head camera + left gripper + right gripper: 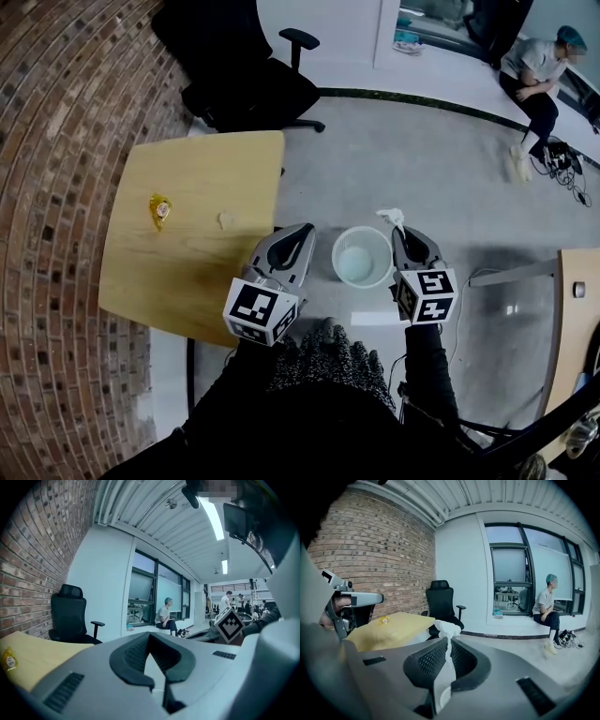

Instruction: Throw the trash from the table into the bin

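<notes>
Beside the white bin (335, 253), the right tool (400, 231) pinches a tissue (390, 217); left tool (306, 228) closed, empty.

3 trash pieces (160, 209) (225, 219) (390, 217), 1 bin (362, 255), 2 grippers (304, 229) (399, 232), 1 chair (251, 92).

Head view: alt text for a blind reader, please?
Seen from above, the right gripper pinches a white tissue near a white bin. The left gripper is empty; a yellow wrapper and a small scrap lie on the wooden table.
</notes>
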A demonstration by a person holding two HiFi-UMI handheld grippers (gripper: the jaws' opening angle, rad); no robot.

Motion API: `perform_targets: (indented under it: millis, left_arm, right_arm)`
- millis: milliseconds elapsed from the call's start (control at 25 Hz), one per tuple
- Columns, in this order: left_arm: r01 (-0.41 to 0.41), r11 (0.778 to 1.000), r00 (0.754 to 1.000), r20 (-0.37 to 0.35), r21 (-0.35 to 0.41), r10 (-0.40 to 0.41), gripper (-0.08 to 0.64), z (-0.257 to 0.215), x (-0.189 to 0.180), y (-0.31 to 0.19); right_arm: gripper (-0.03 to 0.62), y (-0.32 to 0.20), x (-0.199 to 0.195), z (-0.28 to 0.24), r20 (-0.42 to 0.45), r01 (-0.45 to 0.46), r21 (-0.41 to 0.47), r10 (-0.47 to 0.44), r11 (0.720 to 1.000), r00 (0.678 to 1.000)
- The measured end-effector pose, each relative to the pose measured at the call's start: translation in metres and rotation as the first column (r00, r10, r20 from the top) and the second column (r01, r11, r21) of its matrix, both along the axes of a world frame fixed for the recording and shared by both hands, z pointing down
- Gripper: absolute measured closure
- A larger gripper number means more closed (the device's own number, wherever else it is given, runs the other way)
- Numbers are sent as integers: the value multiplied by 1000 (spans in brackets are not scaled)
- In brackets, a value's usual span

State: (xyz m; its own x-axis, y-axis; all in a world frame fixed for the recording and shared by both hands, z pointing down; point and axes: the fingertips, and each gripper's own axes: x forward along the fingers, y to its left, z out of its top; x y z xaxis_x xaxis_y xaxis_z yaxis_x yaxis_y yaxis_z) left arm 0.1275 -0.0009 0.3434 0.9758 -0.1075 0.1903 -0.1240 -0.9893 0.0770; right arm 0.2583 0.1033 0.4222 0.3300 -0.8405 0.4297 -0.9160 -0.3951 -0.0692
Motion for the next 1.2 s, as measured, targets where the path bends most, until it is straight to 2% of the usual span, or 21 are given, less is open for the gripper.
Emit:
perform_targets:
  millis: [400, 760, 1000, 1200]
  left_arm:
    - [-18, 1000, 1000, -10, -3, 18, 560, -6, 1, 5]
    - [-87, 996, 996, -17, -12, 87, 560, -3, -2, 1]
    - [-118, 992, 993, -5, -54, 118, 560, 21, -14, -4]
    - [-136, 988, 990, 17, -77, 138, 560, 45, -10, 1]
  right_arm:
    - [568, -4, 2, -4, -3, 8, -3, -8, 1000, 1000]
    - [568, -12, -13, -7, -5, -25, -6, 25, 1000, 1000]
    - [568, -13, -30, 6, 10, -58, -21, 59, 998, 998]
    - [568, -8, -39, 24, 7, -60, -51, 61, 997, 998]
